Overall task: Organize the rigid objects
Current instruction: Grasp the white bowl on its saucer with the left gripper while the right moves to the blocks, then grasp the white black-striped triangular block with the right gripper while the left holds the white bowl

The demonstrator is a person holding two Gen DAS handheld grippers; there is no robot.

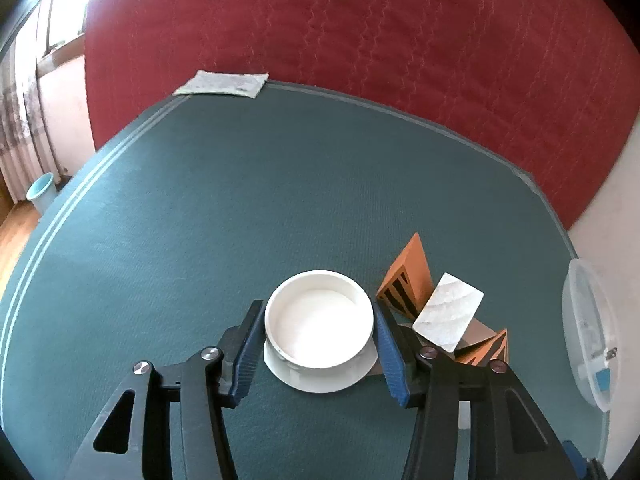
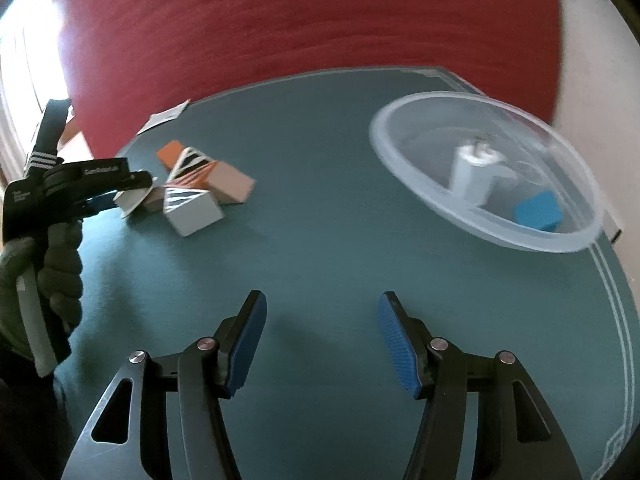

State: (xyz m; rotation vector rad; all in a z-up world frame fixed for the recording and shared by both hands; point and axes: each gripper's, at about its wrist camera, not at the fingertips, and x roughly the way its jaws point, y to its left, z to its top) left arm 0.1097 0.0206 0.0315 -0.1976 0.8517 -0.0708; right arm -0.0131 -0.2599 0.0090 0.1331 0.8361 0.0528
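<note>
The left gripper [image 1: 320,344] has its blue-padded fingers [image 1: 246,354] closed against both sides of a round white container [image 1: 319,320], which stands on a wider white disc [image 1: 320,376] on the teal-covered bench [image 1: 240,208]. Just beside the container lie orange boxes with black-and-white stripes [image 1: 404,280] and a pale marbled card [image 1: 448,312] that leans tilted over them. A grey cloth [image 1: 222,85] rests at the bench's far edge, against a dark red quilted bed [image 1: 360,32], and a light blue bin [image 1: 41,192] stands on the floor beyond. Seen from the right wrist, the right gripper [image 2: 322,340] hangs over bare bench, its fingers [image 2: 396,344] spread with nothing between them. Well apart from it, a clear plastic bowl [image 2: 404,148] near the bench's far corner holds a white cup-like object [image 2: 476,176] and a blue block [image 2: 536,212]; blur hides their finer detail. At that view's left edge, a gloved hand [image 2: 48,264] grips the left gripper's handle beside the pile of boxes [image 2: 192,196].
</note>
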